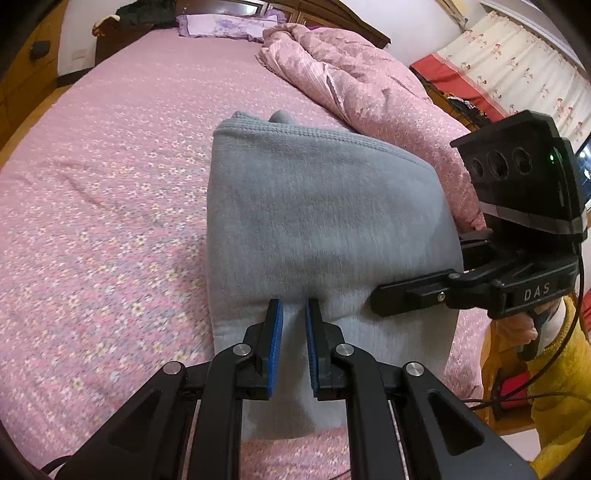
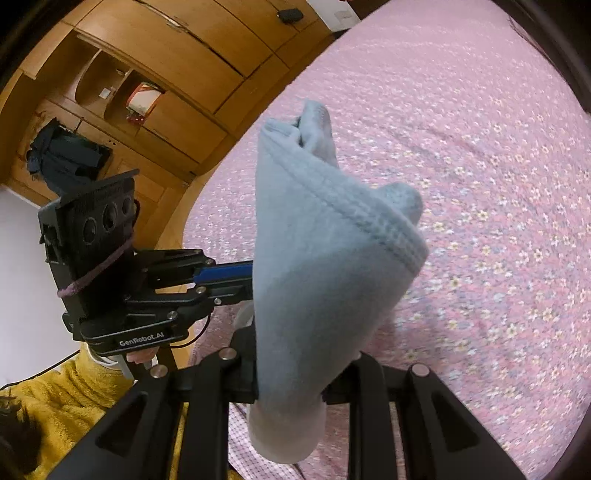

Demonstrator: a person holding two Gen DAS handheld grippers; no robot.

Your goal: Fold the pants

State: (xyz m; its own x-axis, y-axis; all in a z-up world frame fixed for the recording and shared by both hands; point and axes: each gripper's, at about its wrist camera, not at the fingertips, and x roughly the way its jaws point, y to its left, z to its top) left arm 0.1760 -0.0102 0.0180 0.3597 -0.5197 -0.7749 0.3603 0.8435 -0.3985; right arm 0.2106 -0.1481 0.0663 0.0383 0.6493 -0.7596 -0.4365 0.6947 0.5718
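2 tongs (image 1: 294, 306) (image 2: 291, 373) pinch fleecy grey pants (image 1: 317, 221).

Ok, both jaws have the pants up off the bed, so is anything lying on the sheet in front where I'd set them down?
Nothing visible there. The gray pants hang over bare pink floral sheet. The only nearby bulk is the pink comforter, bunched along the bed's right side beside the pants; the pillow sits far off at the headboard.

I see the bed (image 1: 110, 155), its pink flowered sheet lightly creased, carrying a bunched pink quilt (image 1: 351, 74) along its far right side and a lilac pillow (image 1: 225, 24) at the far end, with the grey pants (image 1: 317, 221) over its near part.
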